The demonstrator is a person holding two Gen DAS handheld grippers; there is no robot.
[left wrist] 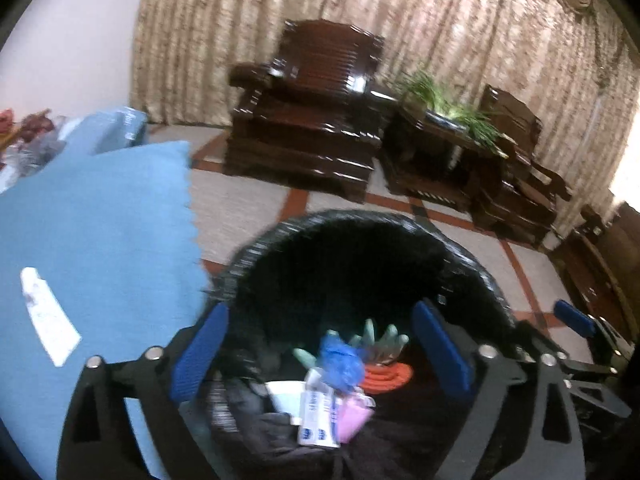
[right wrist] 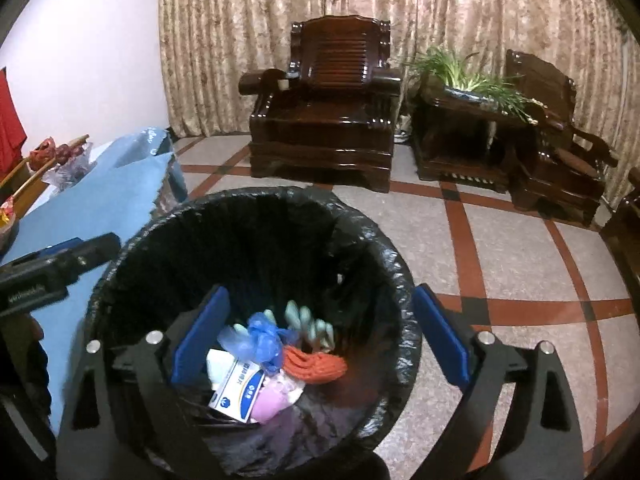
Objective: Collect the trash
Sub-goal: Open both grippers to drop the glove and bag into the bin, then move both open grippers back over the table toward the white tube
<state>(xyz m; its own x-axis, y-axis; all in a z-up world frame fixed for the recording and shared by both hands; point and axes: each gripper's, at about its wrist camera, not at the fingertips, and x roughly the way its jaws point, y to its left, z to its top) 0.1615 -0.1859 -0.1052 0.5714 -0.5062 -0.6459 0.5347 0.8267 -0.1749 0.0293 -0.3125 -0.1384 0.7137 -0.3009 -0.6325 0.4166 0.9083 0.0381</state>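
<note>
Beige patterned curtains (right wrist: 360, 12) hang behind a dark wooden armchair (right wrist: 324, 120) and a low wooden stand with a green plant (right wrist: 472, 76), all on a tiled floor (right wrist: 520, 248) crossed by red bands; a second dark chair (right wrist: 560, 140) at the right is cut off by the plant stand, and more dark furniture at the far right edge is too cropped to name; the left wrist view is smeared, so fine detail there is hard to read. Nearest the cameras stands a bin lined with a black bag (right wrist: 396, 264), its near rim hidden under the gripper bodies; inside lies the trash: a blue plastic wad (right wrist: 260, 340), pale green glove fingers (right wrist: 308, 320), an orange coil (right wrist: 316, 364), a white-and-blue box (right wrist: 240, 392) and something pink (right wrist: 272, 400), partly buried. The right gripper (right wrist: 320, 352) hangs over the bin with its blue fingers (right wrist: 200, 340) spread wide and nothing between them; the left gripper (left wrist: 320, 356) is likewise spread and bare above the same pile. Beside the bin, a surface under a blue cloth (left wrist: 100, 232) carries a white tube (left wrist: 48, 316), well apart from both grippers; clutter at its far end is indistinct.
</note>
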